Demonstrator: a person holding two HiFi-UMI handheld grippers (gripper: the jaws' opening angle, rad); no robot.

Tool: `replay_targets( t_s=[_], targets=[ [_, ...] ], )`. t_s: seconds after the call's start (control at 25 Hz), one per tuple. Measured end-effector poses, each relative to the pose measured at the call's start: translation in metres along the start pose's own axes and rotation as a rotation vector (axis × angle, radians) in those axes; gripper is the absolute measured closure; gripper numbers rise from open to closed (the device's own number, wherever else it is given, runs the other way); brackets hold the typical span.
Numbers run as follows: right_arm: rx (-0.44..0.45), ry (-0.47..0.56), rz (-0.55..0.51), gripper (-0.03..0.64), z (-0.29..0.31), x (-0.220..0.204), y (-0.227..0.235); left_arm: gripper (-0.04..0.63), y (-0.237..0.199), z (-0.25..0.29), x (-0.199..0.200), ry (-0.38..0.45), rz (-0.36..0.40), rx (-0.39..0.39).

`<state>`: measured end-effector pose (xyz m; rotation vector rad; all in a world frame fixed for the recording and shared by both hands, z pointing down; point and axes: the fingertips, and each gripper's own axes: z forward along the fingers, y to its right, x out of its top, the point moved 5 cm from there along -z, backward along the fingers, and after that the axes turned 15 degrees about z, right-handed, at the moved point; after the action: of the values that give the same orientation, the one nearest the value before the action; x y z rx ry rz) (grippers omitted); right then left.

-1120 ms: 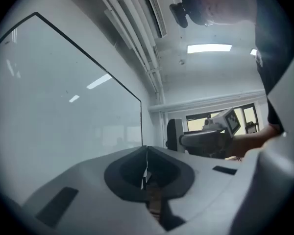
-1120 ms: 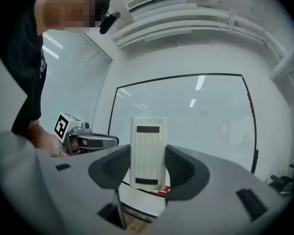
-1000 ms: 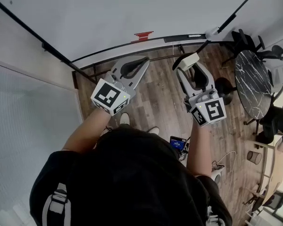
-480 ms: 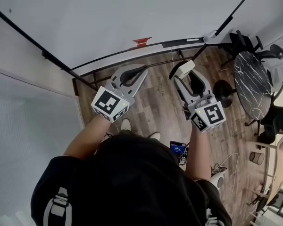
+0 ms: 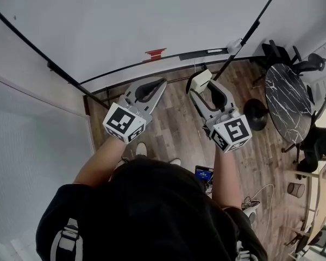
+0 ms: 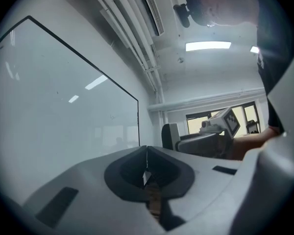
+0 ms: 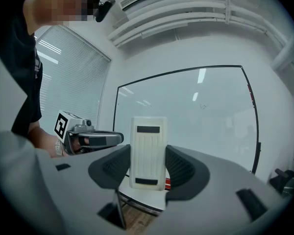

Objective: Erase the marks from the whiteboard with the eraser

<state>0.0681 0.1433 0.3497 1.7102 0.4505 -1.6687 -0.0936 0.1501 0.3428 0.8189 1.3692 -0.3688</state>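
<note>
- Clamped upright between the jaws of the right gripper [image 5: 198, 87]: white ribbed eraser [image 7: 148, 151], facing the whiteboard [image 5: 125, 20] and clear of it.
- Jaws of the left gripper [image 5: 158, 84] pressed together, nothing between them.
- Both grippers held side by side near the board, above the wood floor [image 5: 174, 129].
- On the ledge along the board's lower edge: small red item [image 5: 155, 54].
- Upper right of the board surface: faint small mark [image 7: 203, 105].
- Far right: round dark marble table [image 5: 285, 99].
</note>
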Motion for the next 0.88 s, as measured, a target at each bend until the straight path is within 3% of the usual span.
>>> replay_targets(
  t_s=[0.48, 0.88],
  targets=[
    [0.092, 0.004, 0.032, 0.394, -0.02, -0.01, 0.026, 0.589, 0.039, 0.024, 0.009, -0.047, 0.004, 0.09],
    [0.076, -0.02, 0.021, 0.394, 0.035, 0.0, 0.062, 0.589, -0.016, 0.051, -0.017, -0.063, -0.006, 0.135]
  ],
)
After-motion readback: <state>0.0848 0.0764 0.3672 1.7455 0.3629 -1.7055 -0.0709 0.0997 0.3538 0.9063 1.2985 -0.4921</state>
